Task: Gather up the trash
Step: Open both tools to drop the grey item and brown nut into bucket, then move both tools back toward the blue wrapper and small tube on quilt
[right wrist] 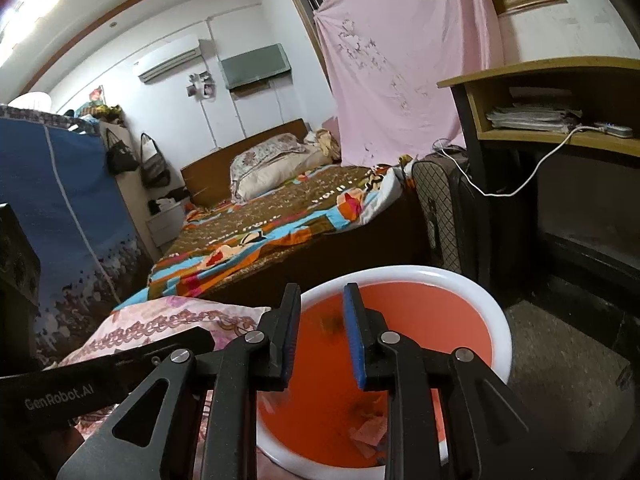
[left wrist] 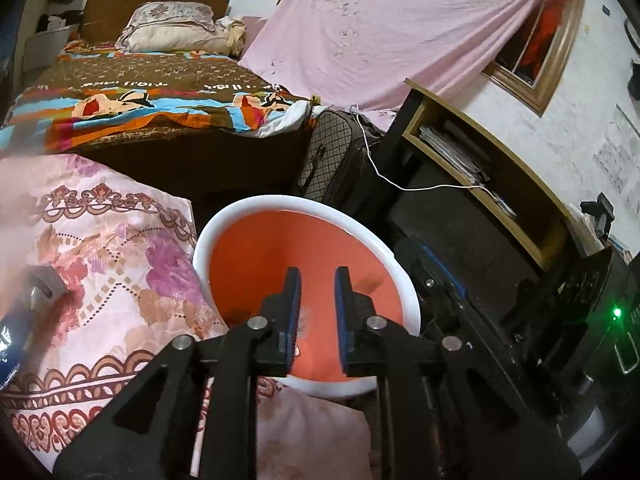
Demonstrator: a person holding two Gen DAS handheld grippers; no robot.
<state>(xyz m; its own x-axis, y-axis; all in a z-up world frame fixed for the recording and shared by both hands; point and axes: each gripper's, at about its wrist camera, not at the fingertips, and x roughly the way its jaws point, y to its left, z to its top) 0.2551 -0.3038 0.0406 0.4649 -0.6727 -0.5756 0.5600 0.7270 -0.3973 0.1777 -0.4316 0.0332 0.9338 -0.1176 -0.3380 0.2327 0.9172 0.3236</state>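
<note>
Left tool (left wrist: pixel 316 276) slightly parted, empty, right tool (right wrist: pixel 322 292) slightly parted, empty, both above orange bin (right wrist: pixel 460 280)

My left tool (left wrist: pixel 316 280) hangs over the orange bin (left wrist: pixel 248 256), jaws apart and empty; floral cloth (left wrist: pixel 100 240) lies left.

Bed (right wrist: pixel 280 216), pink curtain (right wrist: pixel 400 60), wooden desk (right wrist: pixel 560 76).
</note>
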